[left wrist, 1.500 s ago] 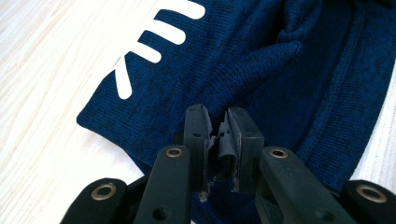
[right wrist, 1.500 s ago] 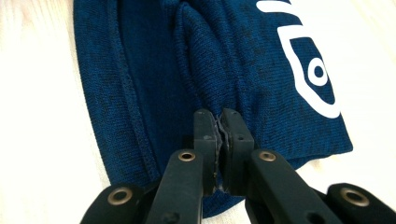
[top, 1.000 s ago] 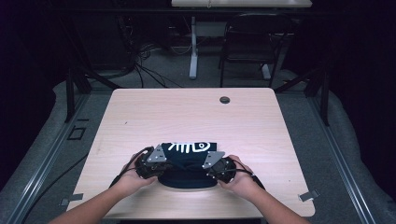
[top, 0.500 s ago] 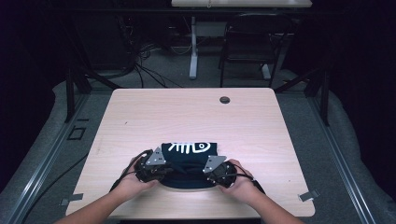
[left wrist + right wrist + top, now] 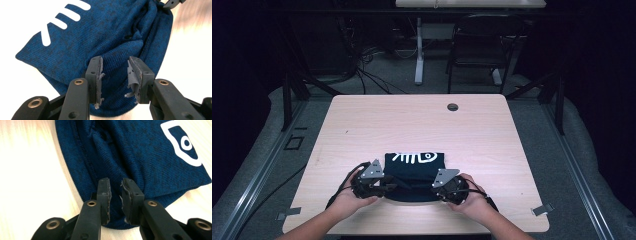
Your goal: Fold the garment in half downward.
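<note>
A folded dark blue knit garment [image 5: 414, 170] with a white fish-skeleton print lies near the table's front edge. My left gripper [image 5: 384, 186] is at its near left corner and my right gripper [image 5: 434, 190] at its near right corner, each held in a hand. In the left gripper view, the left gripper [image 5: 115, 65] is open, its jaws wide apart over the garment's [image 5: 100, 32] rounded folded edge. In the right gripper view, the right gripper [image 5: 115, 185] stands narrowly open over the garment's [image 5: 140, 152] hem, with bunched folds just ahead.
The pale wooden table [image 5: 412, 120] has a round cable grommet [image 5: 453, 107] near its far edge. A tip of the right gripper [image 5: 172, 3] shows at the top right of the left gripper view. Dark floor, cables and a chair lie beyond the table.
Both hands have drawn slightly toward the table's front edge, and the grippers now sit at the garment's near corners. The garment looks a little more squared up.
</note>
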{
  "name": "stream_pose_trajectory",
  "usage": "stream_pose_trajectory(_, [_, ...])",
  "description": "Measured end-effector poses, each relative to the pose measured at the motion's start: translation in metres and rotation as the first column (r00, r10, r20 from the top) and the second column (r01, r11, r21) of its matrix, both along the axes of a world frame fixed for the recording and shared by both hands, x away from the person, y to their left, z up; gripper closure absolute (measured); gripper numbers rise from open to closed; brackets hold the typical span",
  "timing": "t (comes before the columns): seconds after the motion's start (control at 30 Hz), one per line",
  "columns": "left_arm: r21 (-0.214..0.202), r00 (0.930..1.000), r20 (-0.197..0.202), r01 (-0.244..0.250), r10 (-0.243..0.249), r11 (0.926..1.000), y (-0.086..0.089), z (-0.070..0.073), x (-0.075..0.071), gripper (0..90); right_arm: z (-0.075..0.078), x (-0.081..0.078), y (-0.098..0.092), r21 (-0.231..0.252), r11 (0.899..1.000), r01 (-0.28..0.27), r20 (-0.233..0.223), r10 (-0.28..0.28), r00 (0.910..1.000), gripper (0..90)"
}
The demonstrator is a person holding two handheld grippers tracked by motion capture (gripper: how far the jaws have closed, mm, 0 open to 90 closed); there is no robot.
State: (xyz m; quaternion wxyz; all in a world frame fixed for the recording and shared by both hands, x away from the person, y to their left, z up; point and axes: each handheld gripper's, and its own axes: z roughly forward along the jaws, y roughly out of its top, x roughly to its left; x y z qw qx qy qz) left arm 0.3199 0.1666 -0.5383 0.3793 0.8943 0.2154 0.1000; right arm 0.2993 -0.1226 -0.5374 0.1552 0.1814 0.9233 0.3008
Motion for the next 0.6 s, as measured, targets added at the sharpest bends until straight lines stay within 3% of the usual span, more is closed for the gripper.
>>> stream_pose_trajectory(0.4, [0.0,0.9997,-0.017,-0.019,0.019,0.9998,0.009,-0.006,-0.008,63.3,0.004,-0.009,-0.006,0.025,1.0,0.012,0.003,-0.013,0.9999,75.9])
stream_pose_trajectory(0.6, [0.009,0.9987,-0.04,-0.032,0.032,0.9994,0.011,-0.017,-0.011,64.7,-0.008,-0.01,-0.01,0.012,0.999,0.031,-0.022,-0.03,0.9993,77.8])
